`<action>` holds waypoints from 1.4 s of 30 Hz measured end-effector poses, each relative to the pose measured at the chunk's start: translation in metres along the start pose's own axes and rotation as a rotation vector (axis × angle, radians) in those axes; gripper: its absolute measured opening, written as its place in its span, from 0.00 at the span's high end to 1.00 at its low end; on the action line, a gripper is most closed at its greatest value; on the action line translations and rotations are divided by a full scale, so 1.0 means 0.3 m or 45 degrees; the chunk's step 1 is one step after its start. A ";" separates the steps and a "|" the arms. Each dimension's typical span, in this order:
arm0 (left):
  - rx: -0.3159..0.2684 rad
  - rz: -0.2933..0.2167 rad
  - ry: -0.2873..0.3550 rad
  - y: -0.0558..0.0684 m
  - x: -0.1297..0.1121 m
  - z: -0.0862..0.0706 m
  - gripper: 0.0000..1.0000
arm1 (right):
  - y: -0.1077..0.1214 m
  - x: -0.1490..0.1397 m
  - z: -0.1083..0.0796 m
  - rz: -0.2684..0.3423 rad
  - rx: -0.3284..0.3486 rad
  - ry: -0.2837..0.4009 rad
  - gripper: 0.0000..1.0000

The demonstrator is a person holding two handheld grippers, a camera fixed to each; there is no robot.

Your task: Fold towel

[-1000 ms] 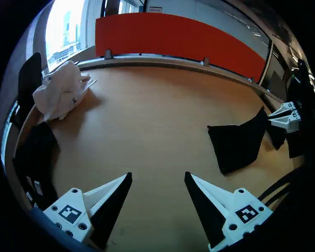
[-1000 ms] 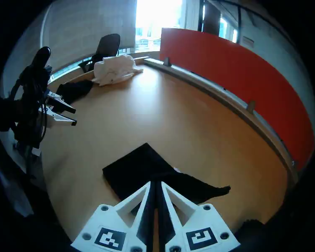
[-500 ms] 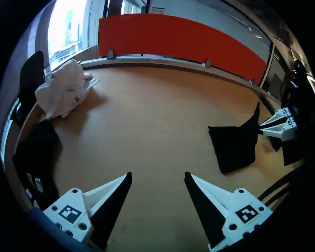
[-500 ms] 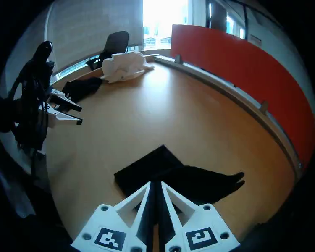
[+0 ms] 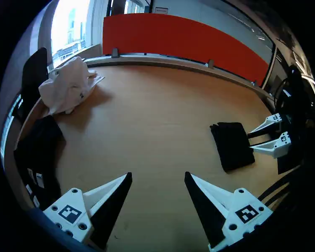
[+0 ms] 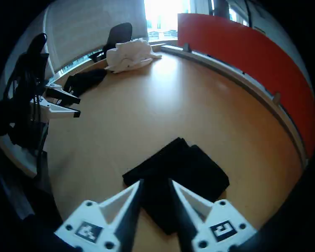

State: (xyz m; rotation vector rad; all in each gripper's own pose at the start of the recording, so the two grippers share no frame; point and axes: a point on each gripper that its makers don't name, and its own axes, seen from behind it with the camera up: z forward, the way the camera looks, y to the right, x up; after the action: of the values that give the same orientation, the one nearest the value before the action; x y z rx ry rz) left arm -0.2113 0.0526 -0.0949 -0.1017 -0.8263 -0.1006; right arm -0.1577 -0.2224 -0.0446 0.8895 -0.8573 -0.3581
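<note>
The folded towel (image 6: 187,172) lies on the table (image 6: 157,105) just before the right gripper (image 6: 156,181), well apart from the left gripper (image 6: 79,107). A cloth heap (image 6: 130,54) sits at the far corner before a chair (image 6: 119,35); a panel (image 6: 250,50) stands along one table edge.

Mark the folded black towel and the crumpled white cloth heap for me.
folded black towel (image 6: 187,168), right gripper view, middle of the top layer.
crumpled white cloth heap (image 5: 68,86), left gripper view, its middle.

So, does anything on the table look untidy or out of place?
Nothing spilled or damaged. The black towel lies folded flat before the right hand-held gripper. Only the white cloth at the far corner looks untidy: it sits in a crumpled heap.
</note>
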 end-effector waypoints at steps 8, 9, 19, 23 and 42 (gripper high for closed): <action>-0.004 0.004 0.003 0.004 0.005 0.004 0.07 | 0.013 -0.009 -0.019 0.027 -0.004 0.006 0.17; -0.005 0.005 0.003 0.004 0.006 0.005 0.07 | 0.015 -0.011 -0.021 0.027 -0.005 0.006 0.17; -0.003 0.009 0.008 0.009 0.009 0.000 0.07 | 0.031 -0.058 -0.034 0.044 -0.026 -0.013 0.16; 0.000 0.008 0.009 0.008 0.008 -0.002 0.07 | 0.040 -0.095 -0.041 0.055 -0.037 -0.030 0.16; -0.008 0.017 0.008 0.019 0.010 -0.002 0.07 | 0.050 -0.279 -0.082 0.110 -0.075 -0.134 0.16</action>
State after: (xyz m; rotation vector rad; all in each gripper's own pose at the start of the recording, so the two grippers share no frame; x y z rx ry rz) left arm -0.2081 0.0580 -0.0934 -0.1131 -0.8188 -0.0912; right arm -0.1920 -0.1502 -0.0829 0.7816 -0.9741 -0.3559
